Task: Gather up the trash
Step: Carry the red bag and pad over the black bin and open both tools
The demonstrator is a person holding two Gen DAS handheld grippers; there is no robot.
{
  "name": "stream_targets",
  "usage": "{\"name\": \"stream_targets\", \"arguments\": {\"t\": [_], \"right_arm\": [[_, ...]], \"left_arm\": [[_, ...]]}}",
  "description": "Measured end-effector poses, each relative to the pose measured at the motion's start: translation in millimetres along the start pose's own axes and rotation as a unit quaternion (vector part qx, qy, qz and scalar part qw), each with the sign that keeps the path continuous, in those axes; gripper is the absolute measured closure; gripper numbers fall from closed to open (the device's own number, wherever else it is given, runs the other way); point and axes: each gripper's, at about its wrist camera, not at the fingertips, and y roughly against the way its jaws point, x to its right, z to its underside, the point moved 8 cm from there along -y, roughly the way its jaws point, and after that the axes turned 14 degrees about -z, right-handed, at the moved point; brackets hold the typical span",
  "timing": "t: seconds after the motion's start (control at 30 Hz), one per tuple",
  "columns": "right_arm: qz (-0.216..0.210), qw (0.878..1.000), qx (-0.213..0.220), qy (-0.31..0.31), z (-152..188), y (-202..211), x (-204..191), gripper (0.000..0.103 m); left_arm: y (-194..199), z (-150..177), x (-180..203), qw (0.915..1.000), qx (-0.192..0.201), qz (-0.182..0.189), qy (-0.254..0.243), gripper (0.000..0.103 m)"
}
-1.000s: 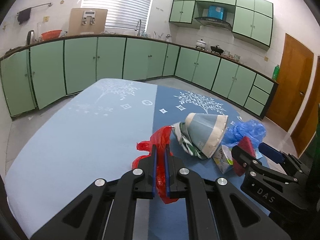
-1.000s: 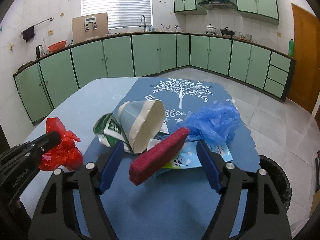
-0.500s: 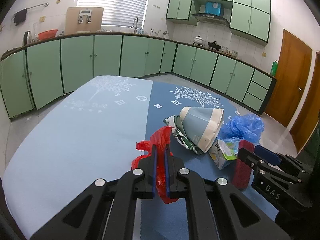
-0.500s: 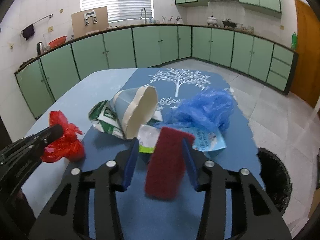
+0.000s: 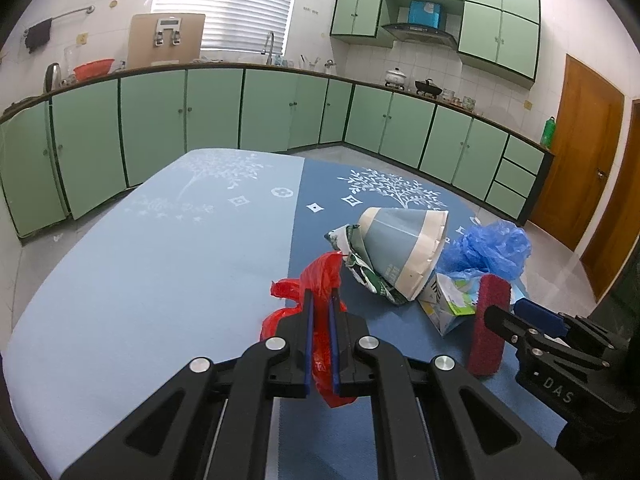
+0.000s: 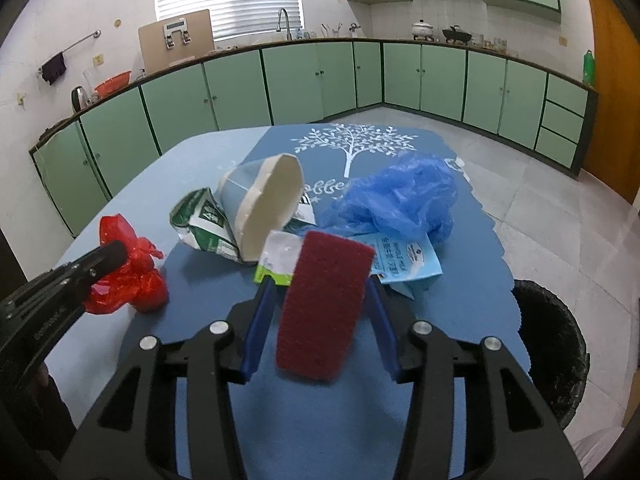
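Note:
My left gripper [image 5: 319, 300] is shut on a crumpled red plastic bag [image 5: 320, 280] at the seam of the blue table cloth; it also shows in the right wrist view [image 6: 128, 280]. My right gripper [image 6: 320, 292] is shut on a dark red scouring pad [image 6: 322, 308], held upright above the cloth; the pad shows in the left wrist view [image 5: 486, 324]. Behind lie a tipped paper cup [image 6: 262, 208], a crumpled green-white wrapper [image 6: 200, 226], a blue plastic bag [image 6: 396, 200], a green-white packet [image 6: 280, 260] and a blue leaflet [image 6: 408, 260].
A black trash bin [image 6: 552, 344] stands on the floor right of the table [image 5: 140, 272]. Green cabinets [image 5: 160, 120] line the walls, and a wooden door [image 5: 576, 152] is at the right.
My right gripper has closed on the scouring pad and lifted it upright off the pile. My left gripper keeps its hold on the red bag and has barely moved.

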Motion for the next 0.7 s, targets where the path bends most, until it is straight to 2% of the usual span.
{"name": "stream_targets", "arguments": {"t": [0.3,0.4,0.7], "right_arm": [[0.015,1.0,-0.009,0.009,2,-11,-1,0.055],[0.024,0.999,-0.017,0.018,2,-16,-4,0.058],[0.008,1.0,-0.002,0.018,-6,-4,-8,0.059]], "left_arm": [[-1,6,3,1.0,0.002,0.0,-0.008,0.096],[0,6,2,1.0,0.003,-0.002,-0.008,0.096],[0,7,5,0.9999,0.005,-0.002,-0.011,0.096]]}}
